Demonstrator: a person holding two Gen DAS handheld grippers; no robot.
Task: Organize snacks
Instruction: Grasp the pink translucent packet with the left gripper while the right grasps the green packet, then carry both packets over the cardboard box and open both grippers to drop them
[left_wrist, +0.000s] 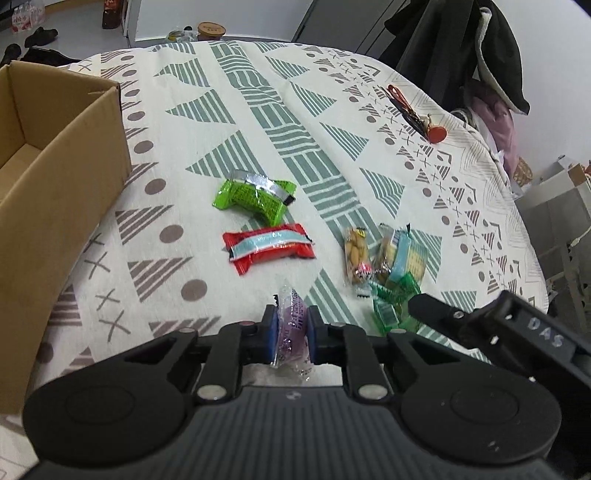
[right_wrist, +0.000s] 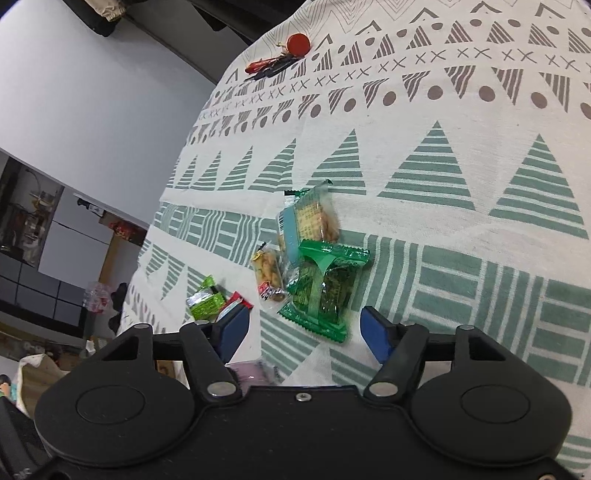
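At the far left of the left wrist view we see an open cardboard box (left_wrist: 55, 177) standing on the patterned cloth (left_wrist: 258, 122) that covers the worktop; what we can see of its inside is bare. To the right of it, well apart from the box wall, a bright green snack pack (left_wrist: 255, 197) lies on the cloth, and just below it a red snack pack (left_wrist: 269, 248) with a pale blue band, the two near each other but not touching.

Our left tongs (left_wrist: 291, 334) are closed on a clear purple-printed snack pouch (left_wrist: 293, 332), held upright between the two blue pads (the pouch sticks out both above and below them).

Further right sits a small cluster: a clear peanut packet (left_wrist: 356, 256), a biscuit pack with a light blue stripe (left_wrist: 402, 254) touching it, and a dark green wrapped snack (left_wrist: 391, 301) overlapping the lower edge of both. The black body of the other gripper crosses the lower right corner, just beside that cluster. Toward the far right edge of the cloth lie a red round tag (left_wrist: 437, 133) and a dark strap with keys (left_wrist: 404, 105).

In the right wrist view our right tongs (right_wrist: 304, 334) stand wide apart, holding nothing, with the dark green wrapped snack (right_wrist: 325, 291) lying on the cloth just ahead of the gap between the pads.
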